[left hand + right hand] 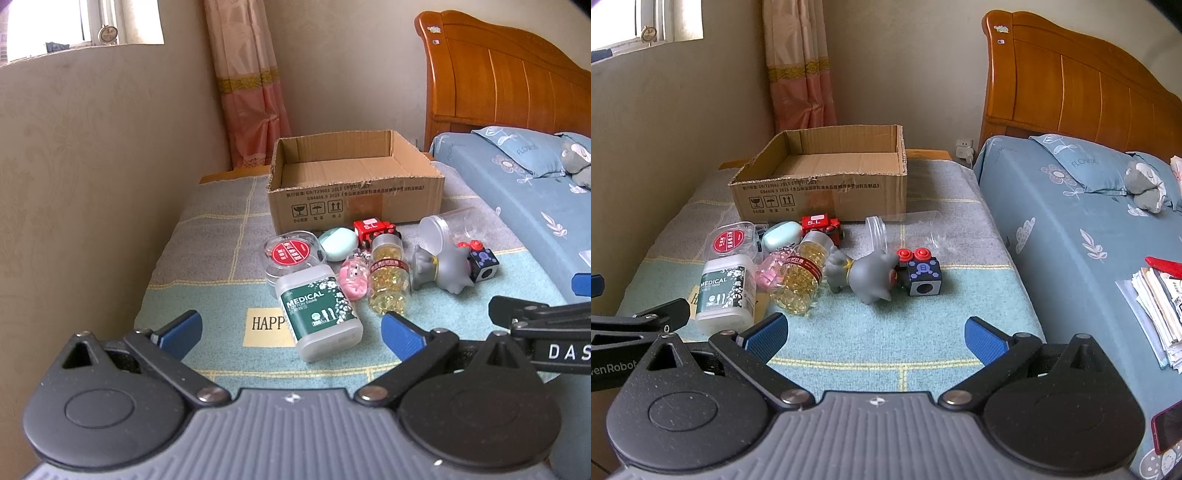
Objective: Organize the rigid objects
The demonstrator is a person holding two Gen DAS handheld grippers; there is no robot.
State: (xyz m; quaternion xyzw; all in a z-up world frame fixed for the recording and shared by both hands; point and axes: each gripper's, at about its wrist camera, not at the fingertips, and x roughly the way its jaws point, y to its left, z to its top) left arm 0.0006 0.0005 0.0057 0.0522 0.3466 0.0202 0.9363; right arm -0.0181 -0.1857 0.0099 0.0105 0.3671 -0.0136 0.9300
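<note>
Both pairs of tongs hang low over the near edge of the tabletop with their blue pads spread wide and nothing between them: the left tongs (291, 332) face a white cotton swab box (317, 308) with a green "MEDICAL" label lying just ahead, and the right tongs (875, 334) face bare teal cloth (879, 332).

Beside the swab box lies a clear bottle of yellow capsules (389, 280) with a red band, tipped on its side, and a small pink charm (355, 277) is wedged between the two. Right of the bottle, a grey toy figure (866, 275) lies toppled, its head touching a black cube (923, 277) topped with two red buttons.

Further back sit a round clear case with a red label (291, 253), a mint-green oval case (338, 240) and a red toy train (375, 230), close together. A clear plastic jar (905, 229) lies on its side near the train.

Behind them all stands an open cardboard box (354, 192), its flaps cut away.
</note>
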